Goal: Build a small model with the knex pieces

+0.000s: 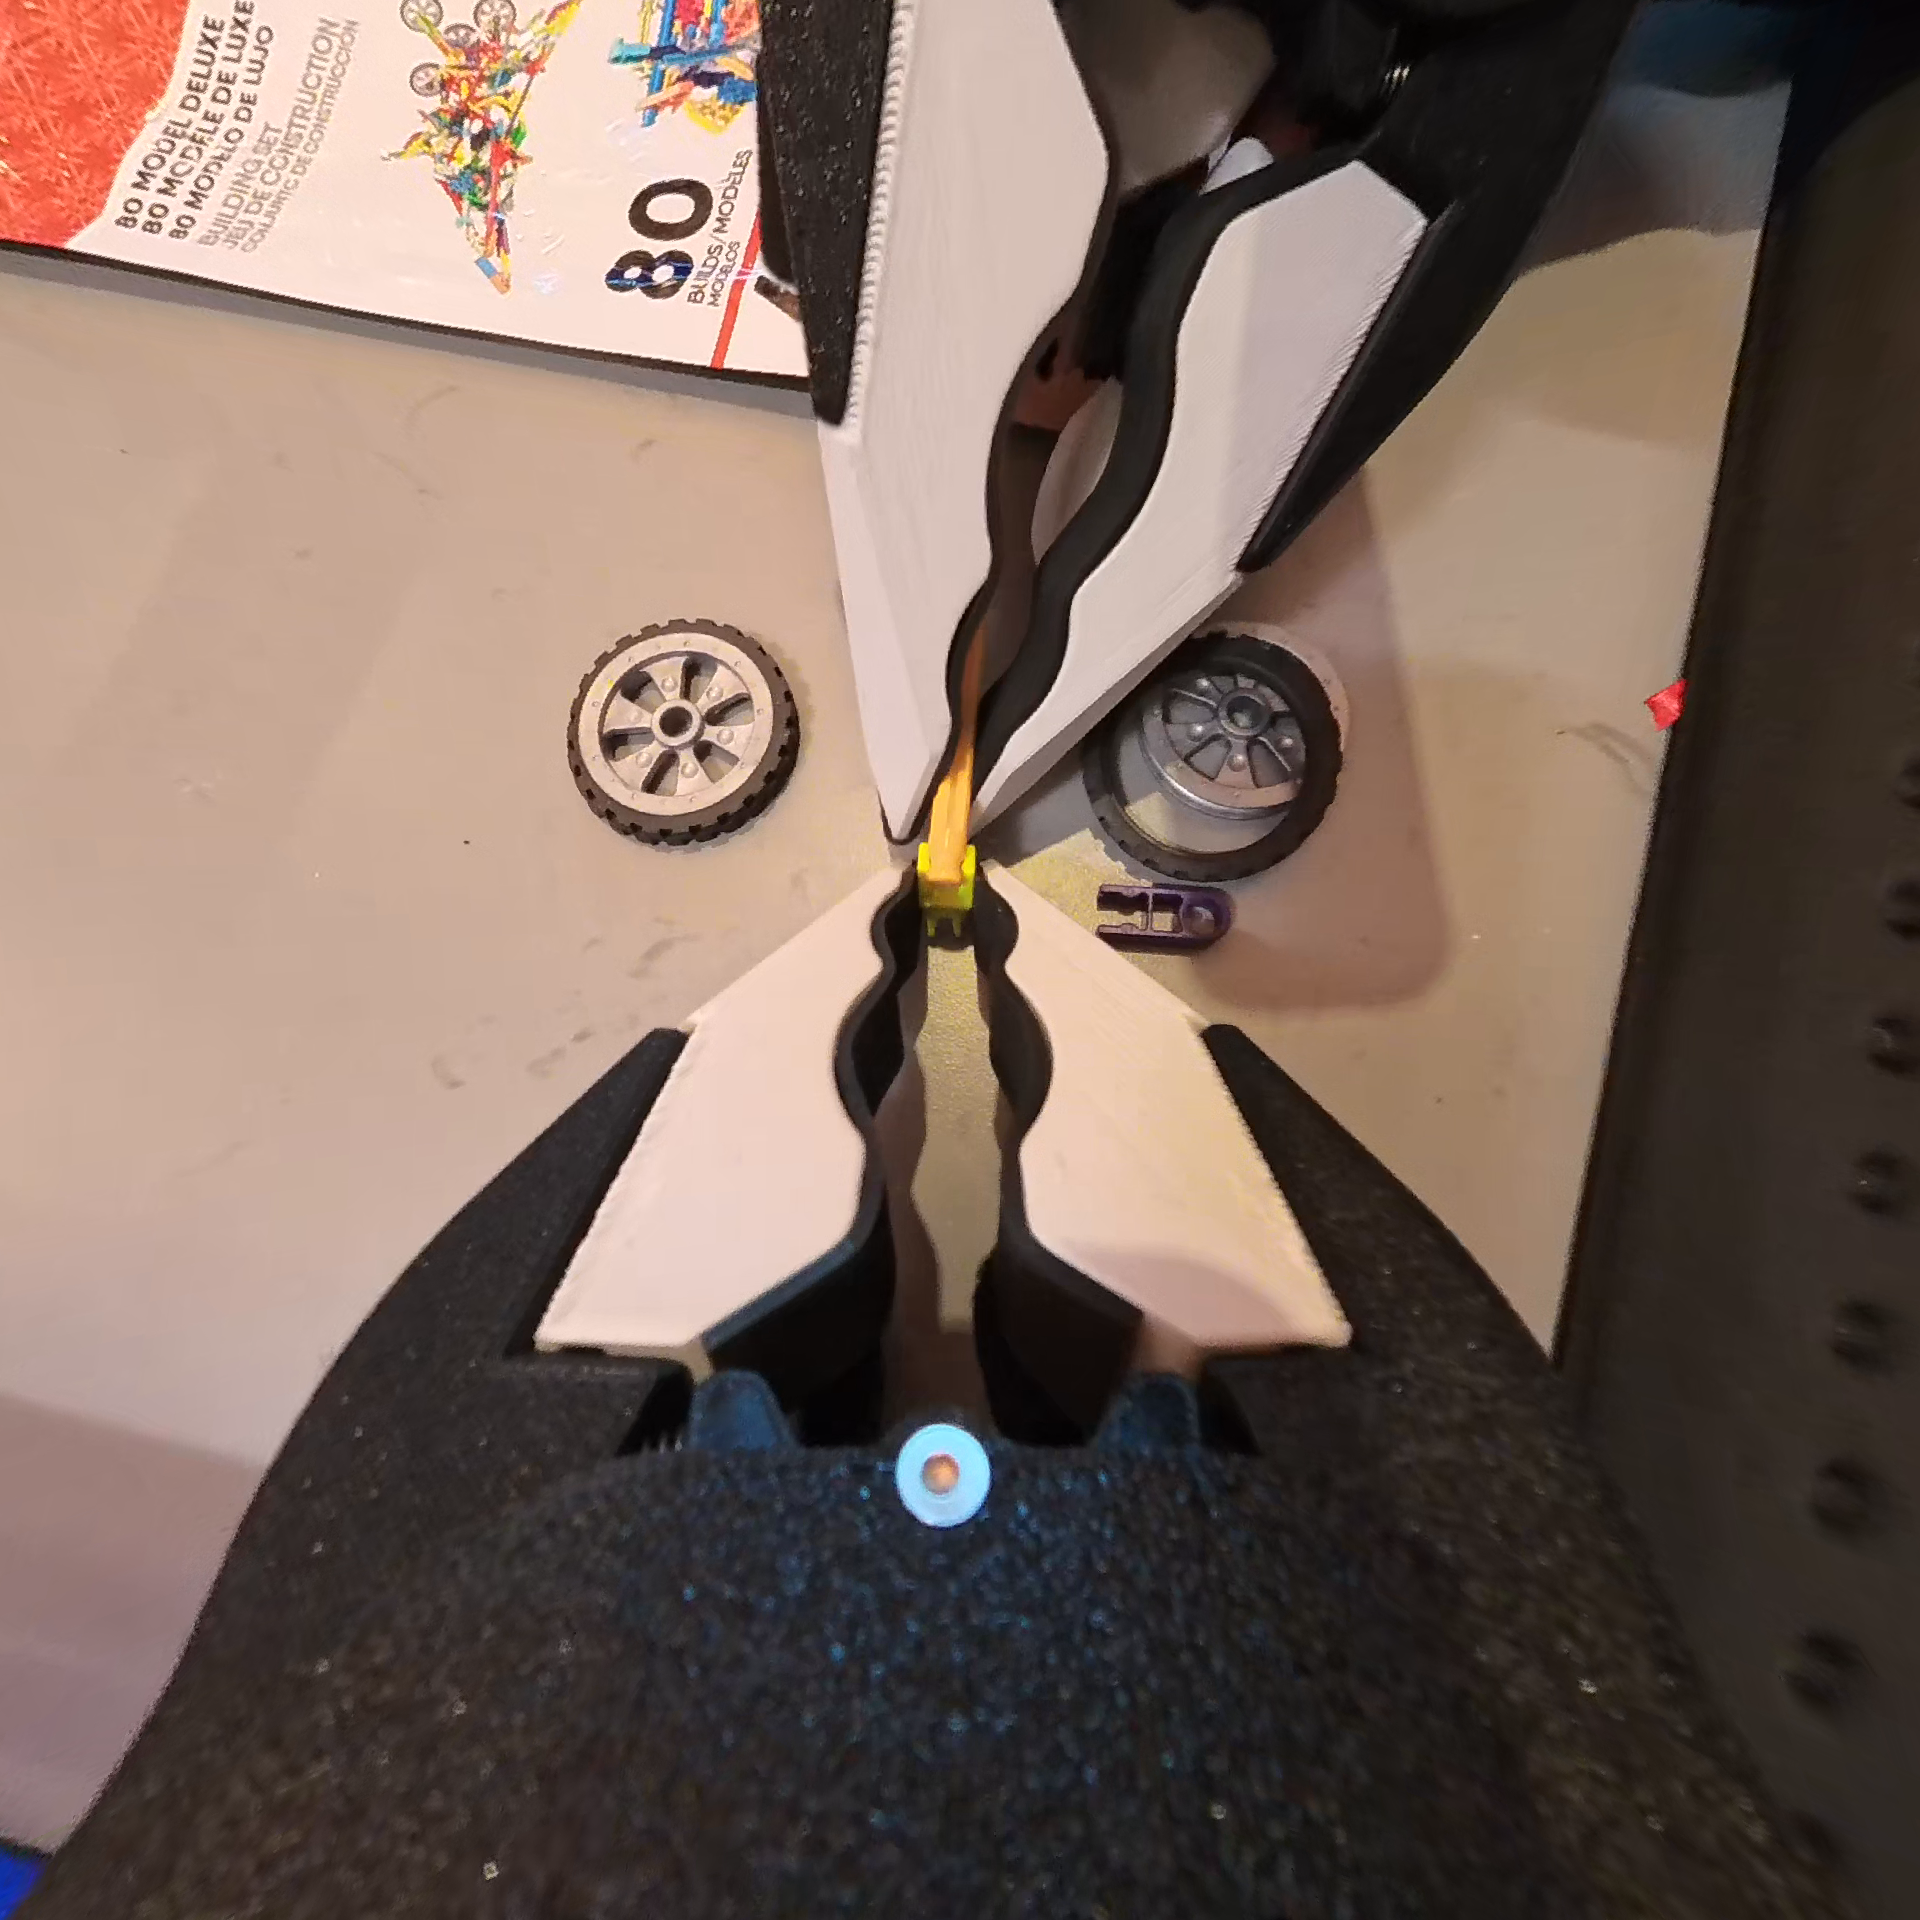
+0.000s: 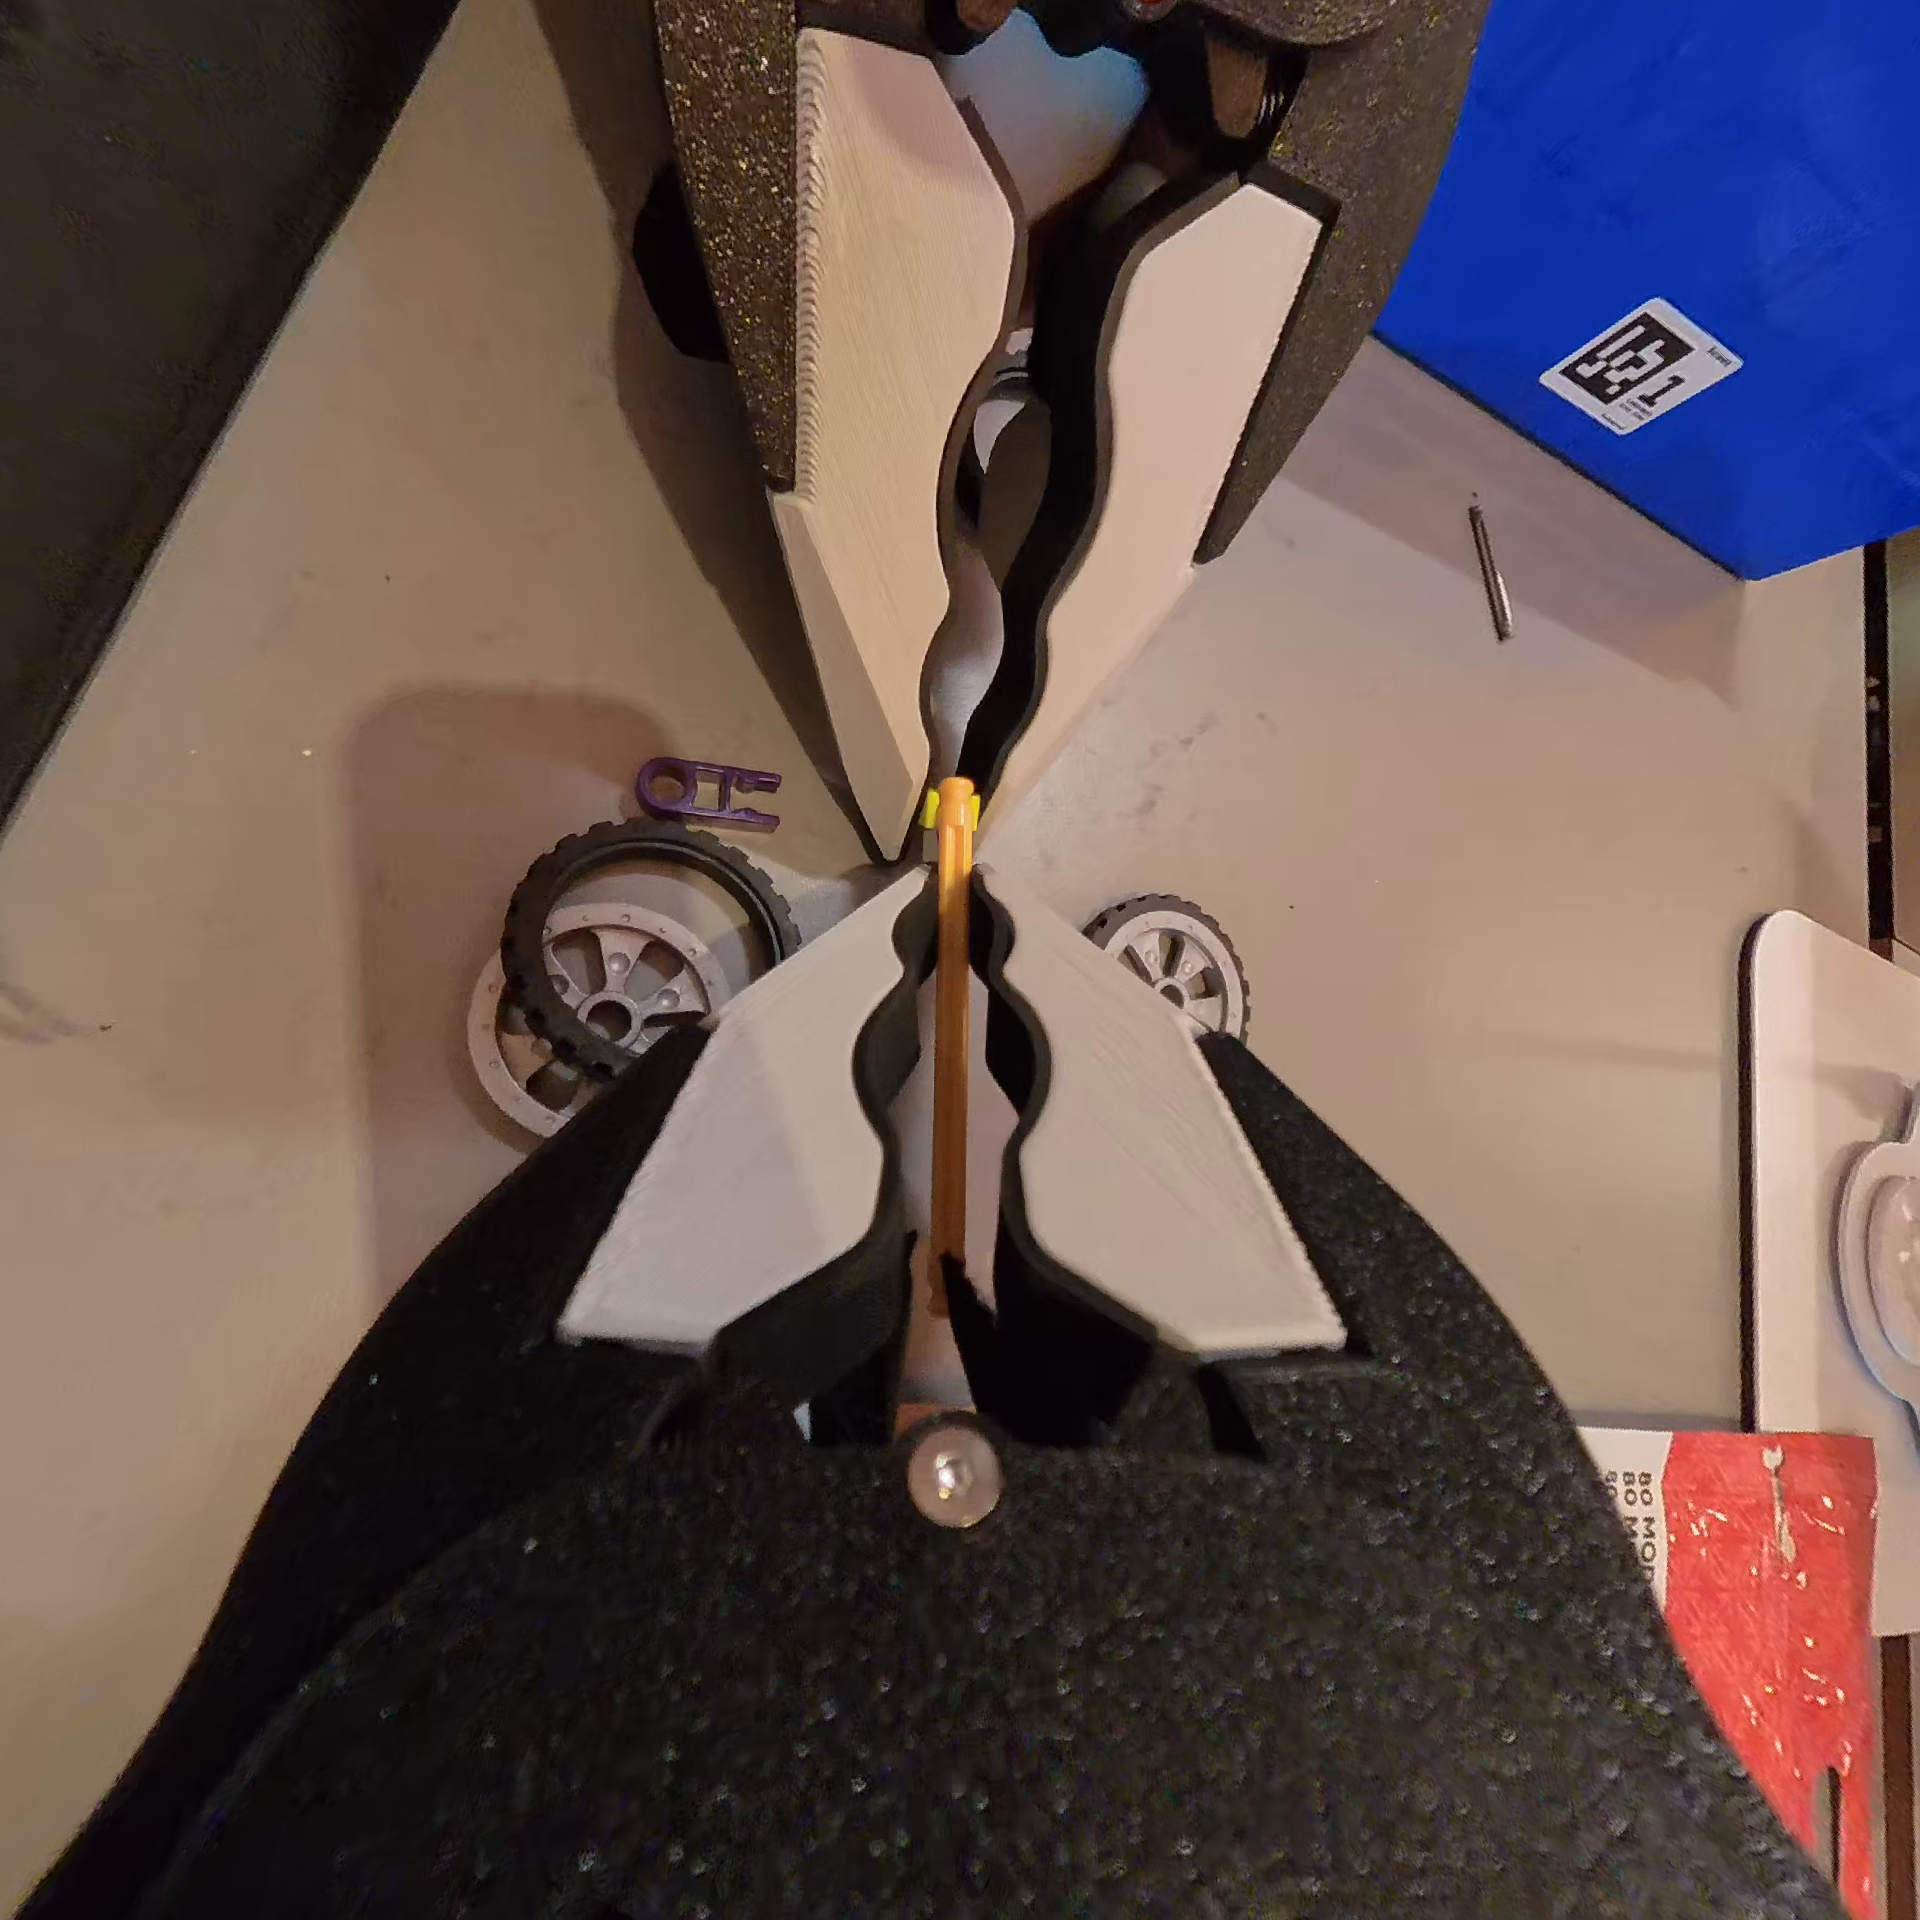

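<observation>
My left gripper (image 1: 948,885) is shut on a small yellow-green connector (image 1: 948,896) just above the beige table (image 1: 312,935). My right gripper (image 2: 951,881) is shut on a thin orange rod (image 2: 951,1039) that runs back between its fingers. The two grippers meet tip to tip. The rod's front end (image 1: 954,821) lies in the connector's slot. The right gripper (image 1: 943,826) shows in the left wrist view coming from the top. The left gripper (image 2: 948,823) with the connector (image 2: 932,806) shows the same way in the right wrist view.
A purple connector (image 1: 1164,920) lies beside the tips. A grey toy wheel (image 1: 684,732) lies to the left, and another wheel with a loose tyre (image 1: 1216,758) to the right. A toy set box (image 1: 416,156), a blue box (image 2: 1662,260), a small metal pin (image 2: 1488,571) and a white tray (image 2: 1808,1143) surround the spot. The grippers are tip to tip, or close to it. Between my right fingertips and the grey toy wheel (image 1: 684,732) there is roughly 5 cm.
</observation>
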Demonstrator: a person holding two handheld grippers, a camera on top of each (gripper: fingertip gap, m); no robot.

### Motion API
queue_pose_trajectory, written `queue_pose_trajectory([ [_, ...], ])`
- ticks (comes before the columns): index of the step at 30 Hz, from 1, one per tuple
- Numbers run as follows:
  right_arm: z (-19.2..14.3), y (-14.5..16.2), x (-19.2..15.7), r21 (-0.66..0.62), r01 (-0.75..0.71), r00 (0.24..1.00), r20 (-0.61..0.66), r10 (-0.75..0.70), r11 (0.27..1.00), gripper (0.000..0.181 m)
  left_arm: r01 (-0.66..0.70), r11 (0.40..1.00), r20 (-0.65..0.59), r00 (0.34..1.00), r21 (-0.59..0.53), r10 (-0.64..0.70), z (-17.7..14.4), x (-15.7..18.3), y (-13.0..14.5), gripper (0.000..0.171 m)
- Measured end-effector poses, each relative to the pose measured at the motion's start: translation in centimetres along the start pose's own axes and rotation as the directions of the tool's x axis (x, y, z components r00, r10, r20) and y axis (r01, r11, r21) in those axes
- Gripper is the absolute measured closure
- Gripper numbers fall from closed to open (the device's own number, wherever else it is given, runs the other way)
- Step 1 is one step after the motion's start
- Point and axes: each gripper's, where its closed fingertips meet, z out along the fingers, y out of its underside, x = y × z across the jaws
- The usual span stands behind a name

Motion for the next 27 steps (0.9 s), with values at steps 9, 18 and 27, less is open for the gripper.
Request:
queue_pose_trajectory([
  [9,0.3,0.1,0.0,-0.062,0.02,1.0,-0.022,-0.022,0.998,0.177,-0.001,1.0,0.019,1.0,-0.002,0.001,0.0,0.0,0.1,0.164],
  [18,0.5,0.0,0.0,-0.137,0.077,0.996,-0.044,-0.084,0.988,0.177,0.015,1.0,0.023,1.0,-0.006,-0.015,-0.3,0.1,0.3,0.161],
  [27,0.5,0.0,0.0,-0.123,0.061,0.997,-0.045,-0.067,0.99,0.177,0.119,0.99,-0.064,0.991,0.071,-0.115,-1.6,0.1,-0.1,0.164],
])
